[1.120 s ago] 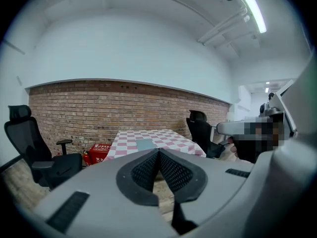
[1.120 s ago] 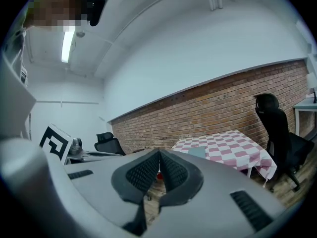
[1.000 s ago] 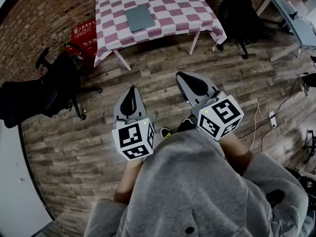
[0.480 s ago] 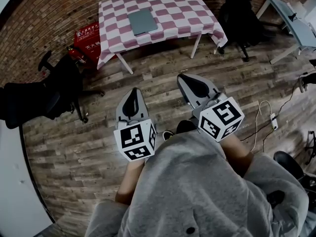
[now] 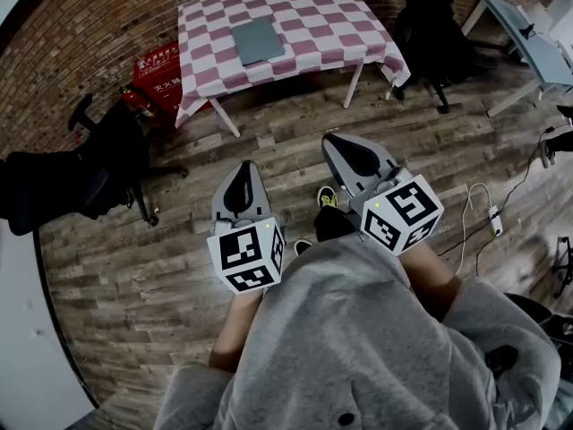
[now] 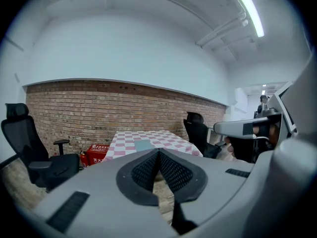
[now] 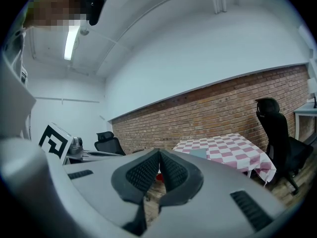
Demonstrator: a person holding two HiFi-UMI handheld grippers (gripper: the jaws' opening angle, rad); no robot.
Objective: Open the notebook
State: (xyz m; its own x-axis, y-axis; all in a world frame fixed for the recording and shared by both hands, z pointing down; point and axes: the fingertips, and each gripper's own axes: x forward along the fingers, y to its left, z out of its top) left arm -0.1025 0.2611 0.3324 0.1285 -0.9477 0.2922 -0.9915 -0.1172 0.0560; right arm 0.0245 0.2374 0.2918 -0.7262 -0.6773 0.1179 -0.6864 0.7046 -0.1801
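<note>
Left tongs (image 5: 240,173), right tongs (image 5: 340,149) closed, floor (image 5: 295,119) between, notebook (image 5: 258,40) on table (image 5: 333,25)

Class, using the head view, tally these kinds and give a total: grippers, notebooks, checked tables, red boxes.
Grippers: 2, the left gripper and the right gripper
Notebook: 1
Checked table: 1
Red box: 1
Total: 5

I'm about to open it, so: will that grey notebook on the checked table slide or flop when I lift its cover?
The notebook lies flat and looks like a thin, rigid slab, so it probably won't flop or roll. On the draped checked tablecloth it may well slide, or drag the cloth, when nudged.
</note>
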